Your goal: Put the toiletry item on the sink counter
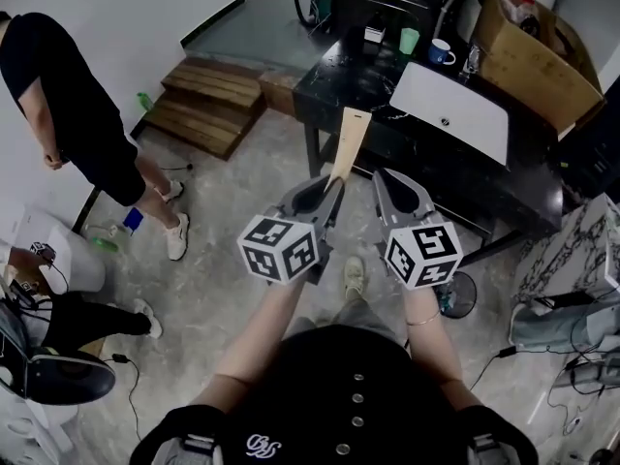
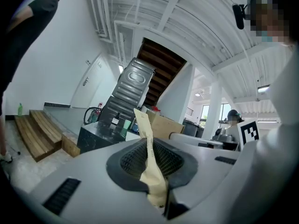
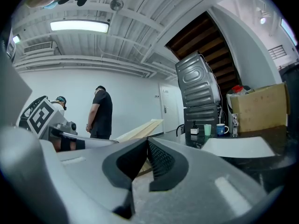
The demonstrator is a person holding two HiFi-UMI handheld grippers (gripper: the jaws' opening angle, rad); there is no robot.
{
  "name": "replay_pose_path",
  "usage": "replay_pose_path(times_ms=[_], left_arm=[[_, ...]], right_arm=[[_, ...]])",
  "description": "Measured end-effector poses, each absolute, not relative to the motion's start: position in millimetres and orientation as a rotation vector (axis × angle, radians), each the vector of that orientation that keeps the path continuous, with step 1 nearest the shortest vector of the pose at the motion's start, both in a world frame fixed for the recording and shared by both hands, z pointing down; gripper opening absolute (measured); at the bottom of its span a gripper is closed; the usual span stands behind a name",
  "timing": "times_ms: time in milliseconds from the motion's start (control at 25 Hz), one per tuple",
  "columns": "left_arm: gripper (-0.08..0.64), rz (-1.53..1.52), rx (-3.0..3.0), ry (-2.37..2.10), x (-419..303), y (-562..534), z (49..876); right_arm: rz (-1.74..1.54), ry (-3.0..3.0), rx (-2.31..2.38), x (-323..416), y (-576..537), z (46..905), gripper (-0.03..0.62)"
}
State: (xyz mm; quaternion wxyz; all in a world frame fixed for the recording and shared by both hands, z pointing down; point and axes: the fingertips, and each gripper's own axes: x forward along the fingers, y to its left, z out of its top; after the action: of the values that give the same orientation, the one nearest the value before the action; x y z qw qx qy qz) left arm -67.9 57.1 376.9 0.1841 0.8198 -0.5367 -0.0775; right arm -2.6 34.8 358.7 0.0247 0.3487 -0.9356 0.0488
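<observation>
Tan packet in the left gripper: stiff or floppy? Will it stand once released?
Probably thin, crushable: the tan packet creases where the left gripper pinches it. Its free end juts straight, so likely light, fairly stiff. Flat, so it should lie, not stand.

left gripper [image 1: 332,187]: held forward, jaws pinching tan packet [image 1: 351,136] | right gripper [image 1: 387,177]: just beside it, jaws together, empty

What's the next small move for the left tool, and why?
Probably carry the left tool forward and down toward the dark counter. Its jaws are shut on the tan packet, which is held up in the air and not yet resting on the counter. The right tool looks shut and empty, so it need not move.
</observation>
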Motion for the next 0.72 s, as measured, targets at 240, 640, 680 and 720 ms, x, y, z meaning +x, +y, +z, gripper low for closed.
replay_pose_path(times_ms=[240, 640, 680, 720], left_arm=[[0.043, -0.266, 2.305, -1.551, -75, -9, 366], [0.043, -0.284, 2.300, -1.614, -91, -108, 349], [0.043, -0.279, 2.296, -1.617, -92, -117, 349], [0.043, -0.276, 2.292, -1.621, -93, -127, 349]], right_arm=[[0.143, -2.897, 1.051, -10, -33, 355, 0.005], [0.130, -2.905, 1.005, -21, -136, 345, 0.005], [0.131, -2.900, 1.003, -21, -146, 345, 0.005], [0.132, -2.893, 0.999, -21, -156, 346, 0.005]])
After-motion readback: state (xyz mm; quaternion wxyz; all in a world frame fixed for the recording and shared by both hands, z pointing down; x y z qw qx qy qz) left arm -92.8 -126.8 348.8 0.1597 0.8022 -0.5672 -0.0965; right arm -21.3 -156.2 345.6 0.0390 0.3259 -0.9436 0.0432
